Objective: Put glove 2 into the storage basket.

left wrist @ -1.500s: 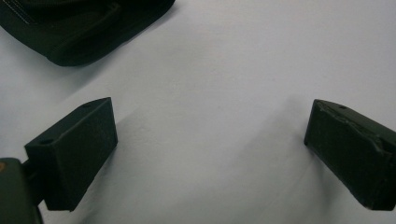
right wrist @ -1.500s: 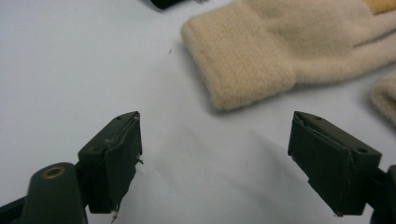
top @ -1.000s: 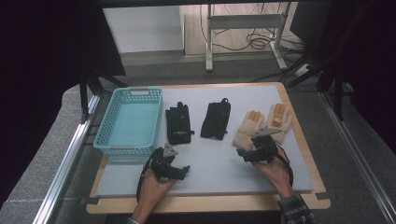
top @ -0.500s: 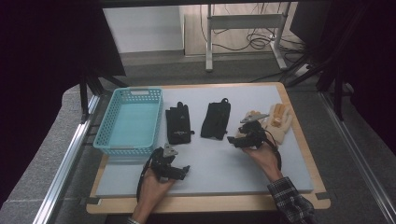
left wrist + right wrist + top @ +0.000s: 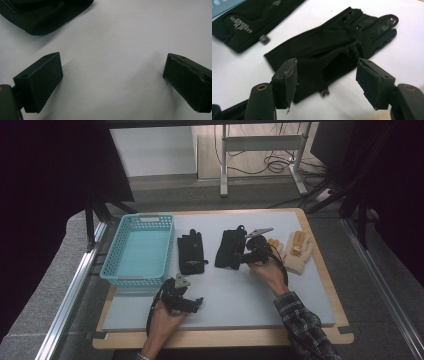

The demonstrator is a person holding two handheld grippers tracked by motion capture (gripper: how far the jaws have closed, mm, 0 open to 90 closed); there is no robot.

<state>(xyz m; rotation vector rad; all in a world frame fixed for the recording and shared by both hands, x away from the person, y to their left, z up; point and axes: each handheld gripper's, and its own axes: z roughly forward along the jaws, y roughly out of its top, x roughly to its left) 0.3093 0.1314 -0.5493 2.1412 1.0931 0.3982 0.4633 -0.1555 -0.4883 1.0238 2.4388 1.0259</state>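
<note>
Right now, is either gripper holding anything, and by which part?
Nothing held. Right gripper is open, its jaws just closing around the black glove without pressing it. Left gripper is open over bare table.

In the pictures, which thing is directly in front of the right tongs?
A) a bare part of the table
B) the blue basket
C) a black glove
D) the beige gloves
C: in the right gripper view, a black glove lies between the open jaws of the right tongs; the high view shows the same tongs at that glove.
</note>
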